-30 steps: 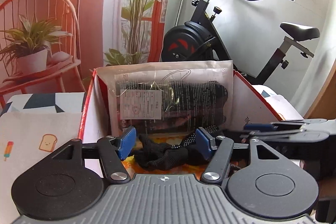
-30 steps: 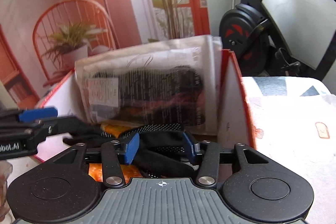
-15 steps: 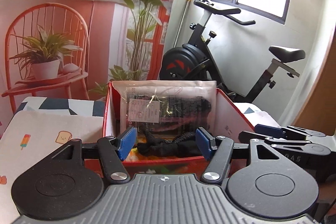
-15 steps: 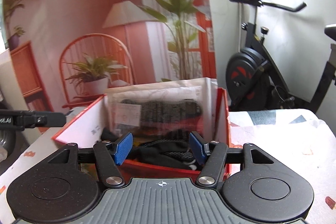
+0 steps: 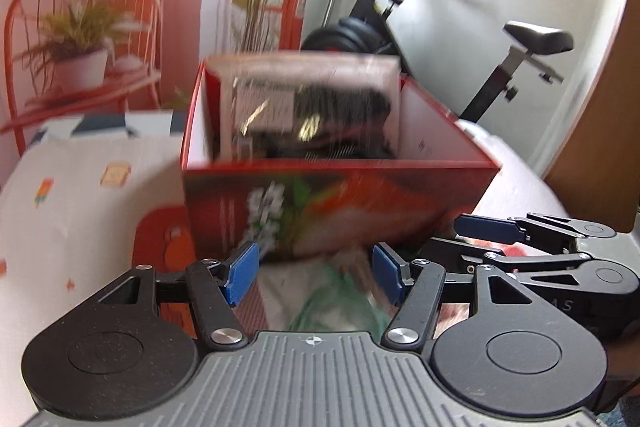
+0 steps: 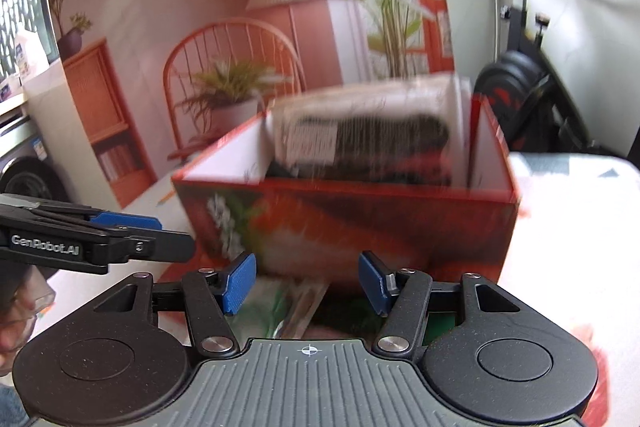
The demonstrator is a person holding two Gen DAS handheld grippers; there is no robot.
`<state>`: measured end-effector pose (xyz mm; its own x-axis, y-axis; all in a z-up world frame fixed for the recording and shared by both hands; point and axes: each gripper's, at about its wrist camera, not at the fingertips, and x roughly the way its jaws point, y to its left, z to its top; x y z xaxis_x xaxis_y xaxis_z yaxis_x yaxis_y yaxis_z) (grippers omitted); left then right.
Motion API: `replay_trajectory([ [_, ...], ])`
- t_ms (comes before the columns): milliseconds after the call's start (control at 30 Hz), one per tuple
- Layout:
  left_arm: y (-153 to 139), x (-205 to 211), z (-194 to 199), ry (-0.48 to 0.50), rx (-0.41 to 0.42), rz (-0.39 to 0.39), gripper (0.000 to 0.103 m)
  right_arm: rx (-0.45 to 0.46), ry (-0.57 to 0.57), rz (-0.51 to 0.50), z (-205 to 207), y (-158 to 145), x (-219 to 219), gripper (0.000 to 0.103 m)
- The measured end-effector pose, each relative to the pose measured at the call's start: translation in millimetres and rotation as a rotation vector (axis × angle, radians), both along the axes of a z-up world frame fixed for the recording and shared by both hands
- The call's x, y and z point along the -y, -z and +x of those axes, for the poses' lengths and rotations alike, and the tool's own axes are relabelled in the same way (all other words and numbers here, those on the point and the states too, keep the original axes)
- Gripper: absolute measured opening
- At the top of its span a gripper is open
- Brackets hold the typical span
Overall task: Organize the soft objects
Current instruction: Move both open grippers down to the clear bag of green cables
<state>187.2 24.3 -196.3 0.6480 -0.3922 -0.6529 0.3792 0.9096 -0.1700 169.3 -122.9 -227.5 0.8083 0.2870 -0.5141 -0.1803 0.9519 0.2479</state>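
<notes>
1. Two grippers are in view. The left gripper has its jaws partly apart with nothing between them, only a blurred clear packet with green print lying on the counter below.
2. The right gripper has jaws standing a little narrower; they have just been closing and grip nothing.
3. One red box stands beyond both grippers, towards the counter's far edge. One clear bag of dark soft items leans upright against its far wall.
4. Only the left view shows the exercise bike's saddle; only the right view shows a wooden cabinet at far left.
</notes>
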Motion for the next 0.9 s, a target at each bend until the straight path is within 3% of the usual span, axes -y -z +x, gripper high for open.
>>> replay_trajectory([
  [333,57,-18,16,-0.031,-0.181,-0.065,0.064,-0.142,-0.017,0.078,1,47,-15,0.045],
  [500,72,-25,12,-0.067,-0.237,-0.162,0.061,-0.171,-0.049,0.091,7,55,-24,0.045],
  [567,77,-26,10,-0.066,-0.250,-0.178,0.057,-0.193,-0.048,0.088,9,59,-27,0.046],
  [667,80,-23,4,-0.047,-0.236,-0.138,0.053,-0.193,-0.041,0.102,8,63,-27,0.046],
  [900,89,-29,-1,-0.069,-0.245,-0.181,0.049,-0.189,-0.049,0.095,7,68,-27,0.045],
])
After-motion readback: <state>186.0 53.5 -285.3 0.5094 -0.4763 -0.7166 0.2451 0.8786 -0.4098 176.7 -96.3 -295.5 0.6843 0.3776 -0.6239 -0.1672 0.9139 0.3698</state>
